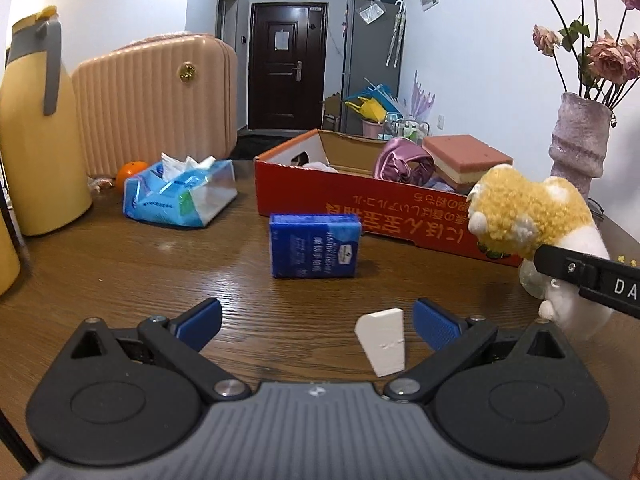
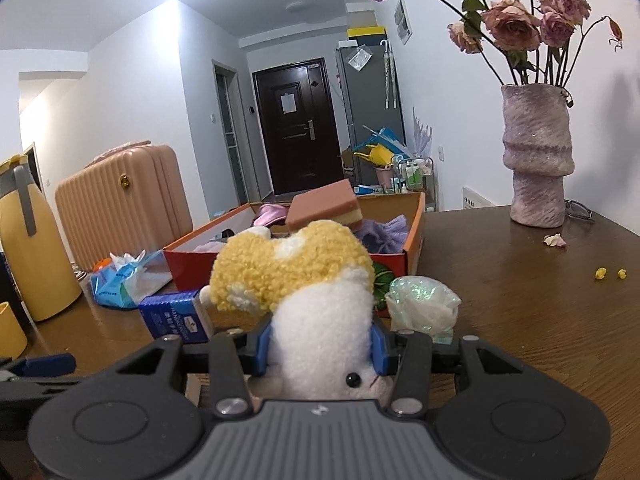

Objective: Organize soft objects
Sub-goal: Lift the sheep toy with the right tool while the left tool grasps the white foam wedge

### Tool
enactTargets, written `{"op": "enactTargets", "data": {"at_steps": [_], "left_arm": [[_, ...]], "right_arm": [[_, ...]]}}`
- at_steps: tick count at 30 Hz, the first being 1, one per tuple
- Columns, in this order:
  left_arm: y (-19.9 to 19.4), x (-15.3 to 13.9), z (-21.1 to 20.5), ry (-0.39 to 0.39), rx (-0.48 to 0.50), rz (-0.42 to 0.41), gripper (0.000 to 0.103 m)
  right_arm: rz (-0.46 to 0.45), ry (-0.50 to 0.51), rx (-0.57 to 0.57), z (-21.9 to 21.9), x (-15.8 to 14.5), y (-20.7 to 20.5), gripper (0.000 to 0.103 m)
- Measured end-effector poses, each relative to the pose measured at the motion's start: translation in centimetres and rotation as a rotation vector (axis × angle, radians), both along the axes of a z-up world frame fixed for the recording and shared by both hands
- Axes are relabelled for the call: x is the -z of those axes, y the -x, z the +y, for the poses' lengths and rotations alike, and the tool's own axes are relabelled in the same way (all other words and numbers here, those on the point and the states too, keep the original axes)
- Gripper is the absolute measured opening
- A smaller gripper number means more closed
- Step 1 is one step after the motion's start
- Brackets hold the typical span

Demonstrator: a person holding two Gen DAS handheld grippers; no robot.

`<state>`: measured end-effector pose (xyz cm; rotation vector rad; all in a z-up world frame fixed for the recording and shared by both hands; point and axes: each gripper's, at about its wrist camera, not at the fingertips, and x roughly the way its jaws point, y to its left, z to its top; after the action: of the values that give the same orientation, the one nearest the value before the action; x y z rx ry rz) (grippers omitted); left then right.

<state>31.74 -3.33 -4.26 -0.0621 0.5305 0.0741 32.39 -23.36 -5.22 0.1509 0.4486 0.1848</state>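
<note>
Clamping the yellow-and-white plush toy (image 2: 316, 312) between the blue pads (image 2: 262, 346) of the right gripper (image 2: 320, 348), white body squeezed, yellow part sticking out toward 12 o'clock. Holding it in front of the red cardboard box (image 2: 416, 232), near its end wall. Seeing only from the right wrist: an iridescent plastic wrap (image 2: 424, 300) at 2 o'clock of the toy, petals (image 2: 555, 240) on the wooden table (image 2: 520, 320), and the box's contents, a pink-and-yellow sponge (image 2: 324, 206) over purple cloth (image 2: 384, 232).

Spreading the left gripper (image 1: 316, 322) wide over the table (image 1: 120, 280), nothing pinched. Seeing only from the left wrist: a white wedge-shaped piece (image 1: 384, 342) lying between its jaws close to the right pad (image 1: 434, 326), and an orange (image 1: 130, 172) at 10 o'clock. Showing the blue tissue pack (image 1: 315, 245) at 12 o'clock, the toy (image 1: 520, 208) at 2 o'clock, gripped by the other tool.
</note>
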Motion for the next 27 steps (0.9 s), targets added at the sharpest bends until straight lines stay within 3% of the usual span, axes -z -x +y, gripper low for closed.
{"op": "enactTargets", "data": {"at_steps": [14,17,19,22,26,27], "left_arm": [[-1.6,0.8,-2.3,0.002,0.014,0.037,0.103],[-2.2,1.0,-2.8,-0.011,0.011,0.054,0.099],[-2.5,1.1,-3.0,-0.011,0.01,0.067,0.092],[-3.0,1.4,-3.2,-0.013,0.007,0.092,0.074],[-3.8,1.9,-3.0,0.003,0.013,0.146,0.032],[-3.9,2.0,-2.8,0.015,0.016,0.157,0.026]], "right_arm": [[-0.014,-0.009,0.042,-1.6,0.2,-1.1,0.045],[-0.01,-0.006,0.039,-1.6,0.3,-1.3,0.045],[-0.008,-0.006,0.036,-1.6,0.3,-1.3,0.045],[-0.007,0.001,0.027,-1.4,0.4,-1.3,0.045],[-0.01,0.007,0.023,-1.3,0.4,-1.2,0.045],[-0.008,0.006,0.023,-1.3,0.4,-1.2,0.045]]}}
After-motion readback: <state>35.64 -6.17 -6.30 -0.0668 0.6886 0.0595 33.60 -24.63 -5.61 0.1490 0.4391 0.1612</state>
